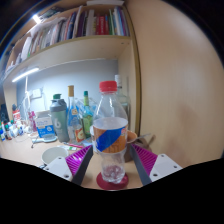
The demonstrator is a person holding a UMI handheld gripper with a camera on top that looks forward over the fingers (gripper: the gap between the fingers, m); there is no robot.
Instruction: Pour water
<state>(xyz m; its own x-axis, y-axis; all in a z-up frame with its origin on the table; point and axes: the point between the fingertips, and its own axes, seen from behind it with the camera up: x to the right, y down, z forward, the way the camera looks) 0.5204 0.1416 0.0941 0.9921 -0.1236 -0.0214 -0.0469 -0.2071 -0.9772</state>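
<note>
clear plastic bottle (111, 130) (red cap) apparently gripped between the jaws, standing on a red coaster (112, 181).

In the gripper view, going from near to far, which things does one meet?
Hand-held gripper fingers, then the plastic bottle standing between them on a red coaster, then the cluttered bottles behind, then the bookshelf.

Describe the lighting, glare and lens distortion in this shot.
Gripper view: strong fisheye bending, so the shelf with its books curves. A bright lamp glares above the shelf, and a strip light glows under it. The bottle between the fingers is evenly lit and fairly sharp, with soft highlights on its clear plastic. The clutter behind it is softer.
</note>
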